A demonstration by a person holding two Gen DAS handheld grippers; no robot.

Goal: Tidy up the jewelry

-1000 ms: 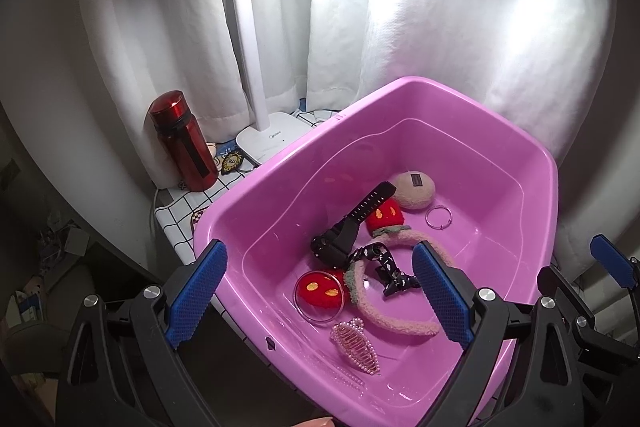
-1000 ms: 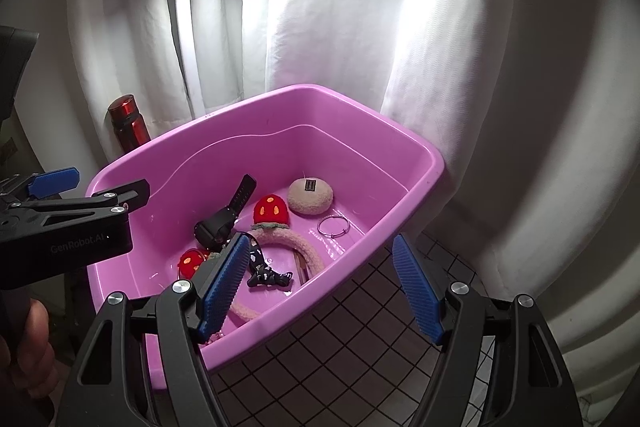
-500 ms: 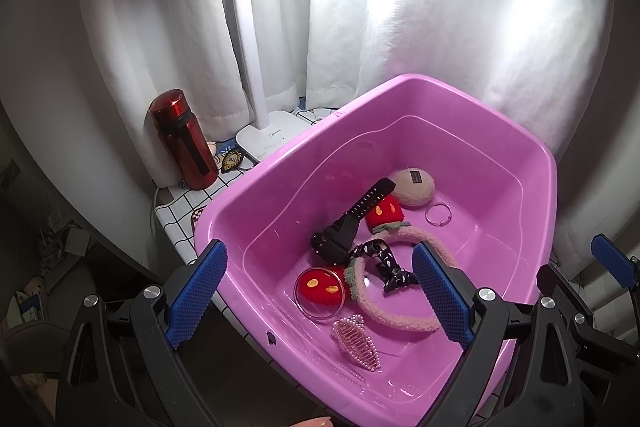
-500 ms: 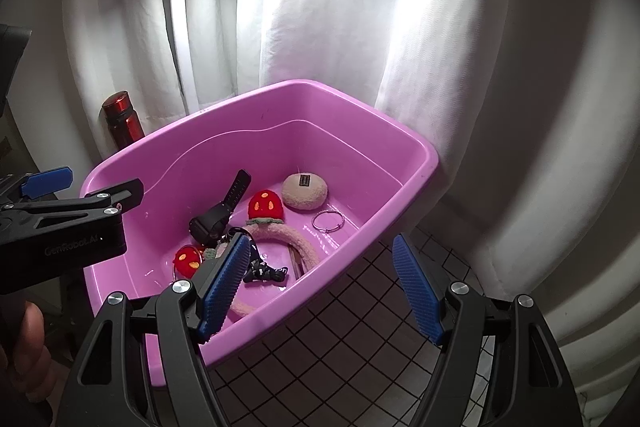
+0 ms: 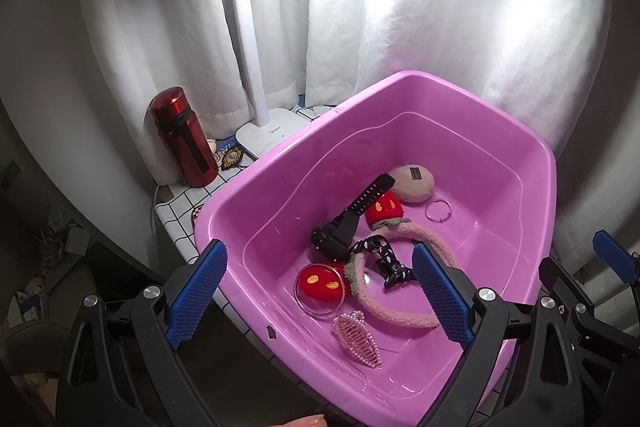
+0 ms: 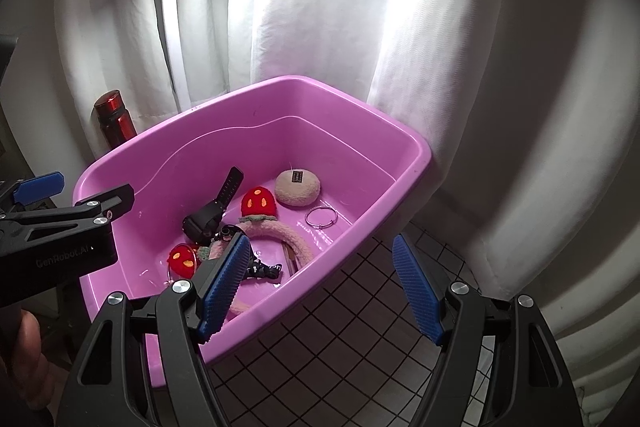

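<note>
A pink tub (image 5: 280, 154) holds the jewelry. In it lie a black watch (image 5: 348, 223), a beige puff (image 5: 412, 183), a red strawberry clip (image 5: 384, 209), a silver ring (image 5: 438, 211), a fuzzy pink headband (image 5: 400, 311), a black bow (image 5: 392, 265), a second red strawberry piece (image 5: 320, 285) and a pink hair claw (image 5: 356, 341). My left gripper (image 5: 318, 293) hovers open over the tub's near rim, holding nothing. My right gripper (image 6: 320, 287) stands open and empty above the tub's (image 6: 288, 79) near right wall, beside the headband (image 6: 280, 233) and ring (image 6: 321, 217).
A red bottle (image 5: 184, 143) and a white lamp base (image 5: 272, 137) stand left of the tub on the checked tabletop (image 6: 360, 311). White curtains hang close behind. A hand (image 6: 24, 343) holds the left gripper body (image 6: 60, 223) at the left.
</note>
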